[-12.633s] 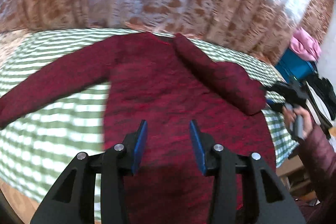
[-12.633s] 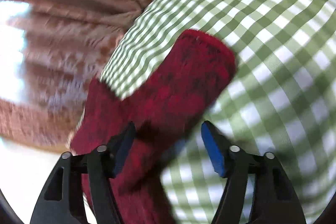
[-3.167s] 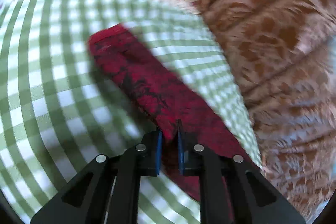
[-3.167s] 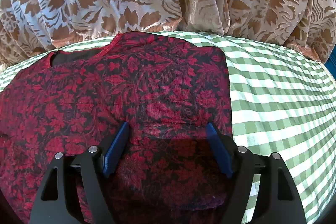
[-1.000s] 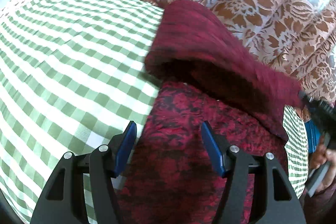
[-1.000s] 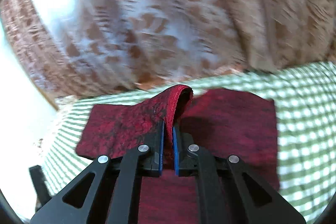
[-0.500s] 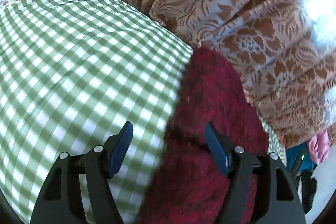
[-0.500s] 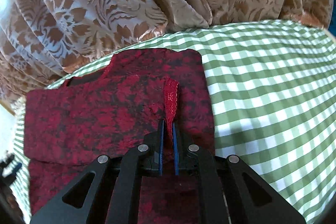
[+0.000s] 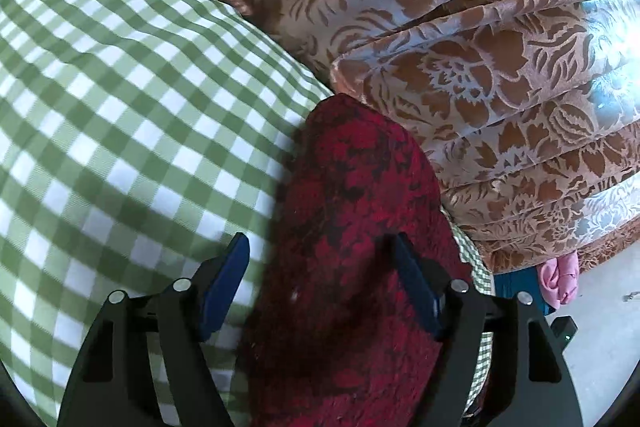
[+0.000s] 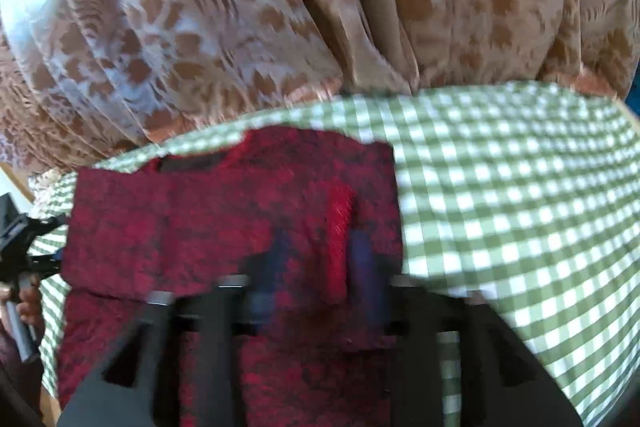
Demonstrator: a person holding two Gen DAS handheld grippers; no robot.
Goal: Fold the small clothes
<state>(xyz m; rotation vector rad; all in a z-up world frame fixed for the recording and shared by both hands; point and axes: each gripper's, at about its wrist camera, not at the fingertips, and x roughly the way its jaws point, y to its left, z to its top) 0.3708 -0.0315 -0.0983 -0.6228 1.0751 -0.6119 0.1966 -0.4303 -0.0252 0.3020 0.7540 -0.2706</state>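
Observation:
A dark red patterned sweater (image 10: 224, 227) lies flat on a green-and-white checked cloth (image 10: 500, 195), both sleeves folded across its body. My right gripper (image 10: 320, 267) is blurred, its jaws apart over the sweater, with a bright red sleeve cuff (image 10: 340, 227) lying loose between them. In the left wrist view the sweater's folded left edge (image 9: 352, 227) runs up between the open fingers of my left gripper (image 9: 320, 267), which holds nothing.
A brown floral curtain (image 9: 460, 47) hangs right behind the table, also in the right wrist view (image 10: 280, 7). Pink and blue items (image 9: 558, 275) sit off the table's far end. The other handheld gripper (image 10: 16, 235) shows at the left edge.
My right gripper has opened and let go of the sleeve cuff, which now lies on the sweater. My left gripper stayed open and moved closer along the sweater's left edge.

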